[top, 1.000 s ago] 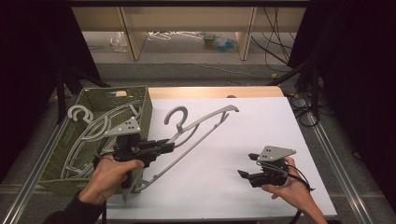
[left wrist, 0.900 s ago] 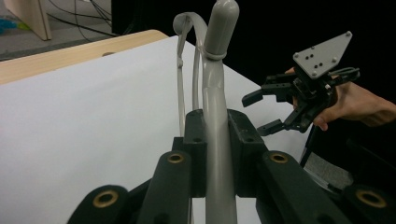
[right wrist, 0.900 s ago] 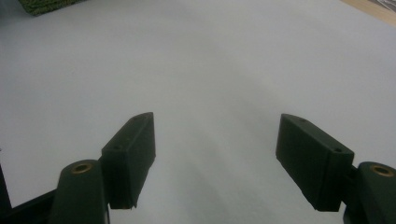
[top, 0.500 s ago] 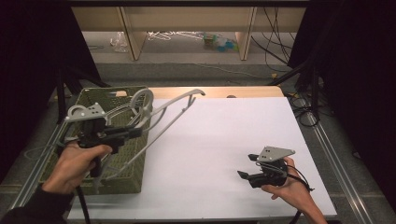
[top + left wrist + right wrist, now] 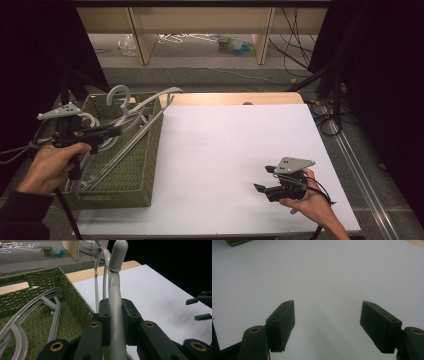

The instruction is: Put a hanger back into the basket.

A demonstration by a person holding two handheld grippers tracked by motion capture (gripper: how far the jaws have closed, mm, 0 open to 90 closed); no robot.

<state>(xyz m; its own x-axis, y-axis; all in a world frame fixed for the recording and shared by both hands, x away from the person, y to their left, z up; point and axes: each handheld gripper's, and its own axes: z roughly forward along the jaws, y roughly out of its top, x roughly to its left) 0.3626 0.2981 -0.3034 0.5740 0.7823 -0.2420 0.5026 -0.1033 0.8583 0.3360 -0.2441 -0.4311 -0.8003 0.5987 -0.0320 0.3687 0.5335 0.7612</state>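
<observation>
Grey hanger [image 5: 115,315]: lower end cut off by bottom edge in left gripper view. Green basket [image 5: 134,170]: floor largely hidden under hangers. Distant floor clutter [image 5: 235,45]: too small to identify.

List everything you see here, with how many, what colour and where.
held hanger: one, grey, clamped in the left tool above the basket
other hangers: several, grey, lying in the basket; exact count unclear
basket: one, green woven, left edge of the table
table: one, white top with a wooden far edge
floor clutter: small items, mixed colours, beyond the table
left tool: black, shut on the held hanger
right tool: black, open, low over the table at the right
hands: two, one on each tool
</observation>
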